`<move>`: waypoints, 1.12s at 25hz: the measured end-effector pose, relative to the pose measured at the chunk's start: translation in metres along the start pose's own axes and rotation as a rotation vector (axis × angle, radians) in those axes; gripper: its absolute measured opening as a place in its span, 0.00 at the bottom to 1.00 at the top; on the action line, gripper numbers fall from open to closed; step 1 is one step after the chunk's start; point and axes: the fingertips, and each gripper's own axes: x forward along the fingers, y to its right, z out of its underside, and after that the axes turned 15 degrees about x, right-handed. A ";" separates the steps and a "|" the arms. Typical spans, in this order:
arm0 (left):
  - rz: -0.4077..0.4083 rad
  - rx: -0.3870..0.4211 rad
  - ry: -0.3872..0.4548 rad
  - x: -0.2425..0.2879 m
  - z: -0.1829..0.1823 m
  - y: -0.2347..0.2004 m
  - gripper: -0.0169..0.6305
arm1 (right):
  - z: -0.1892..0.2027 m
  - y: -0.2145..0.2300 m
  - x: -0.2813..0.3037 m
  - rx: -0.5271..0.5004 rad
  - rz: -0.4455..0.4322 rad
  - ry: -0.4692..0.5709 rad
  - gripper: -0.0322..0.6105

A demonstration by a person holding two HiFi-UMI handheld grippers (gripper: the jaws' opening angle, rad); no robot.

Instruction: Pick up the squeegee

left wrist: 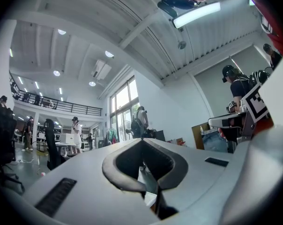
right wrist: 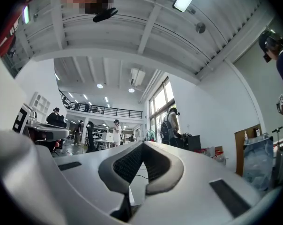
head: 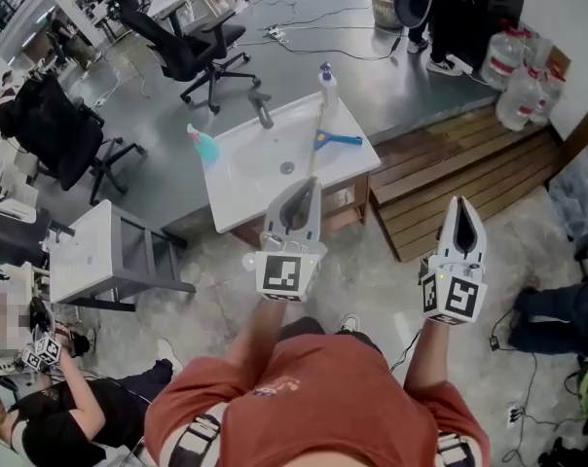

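Squeegee (head: 335, 141), blue-handled, lies on white washbasin (head: 240, 191).

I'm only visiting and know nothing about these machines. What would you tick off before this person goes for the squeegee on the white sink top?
1. Squeegee in sight: ok. It lies on the sink top, toward the right edge.
2. Squeegee free to lift: ok. Nothing lies on it, though a spray bottle stands close behind.
3. Left gripper empty: ok. Its jaws are together on nothing.
4. Right gripper empty: ok. Its jaws are together on nothing.
5. Jaws open for a grab: not ok. Both pairs are shut.
6. Close enough to grab: not ok. Both grippers are held short of the squeegee.
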 end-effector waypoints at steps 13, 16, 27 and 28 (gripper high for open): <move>-0.020 -0.002 -0.023 0.053 0.045 -0.022 0.05 | 0.026 0.006 0.067 -0.010 -0.017 0.001 0.06; -0.033 -0.022 -0.021 0.068 0.059 -0.034 0.05 | 0.035 0.003 0.090 -0.026 -0.023 -0.010 0.06; -0.059 -0.027 -0.016 0.159 0.117 -0.122 0.05 | 0.059 -0.041 0.226 -0.071 -0.061 -0.011 0.06; -0.060 -0.032 -0.009 0.168 0.119 -0.130 0.05 | 0.060 -0.044 0.239 -0.075 -0.064 -0.011 0.06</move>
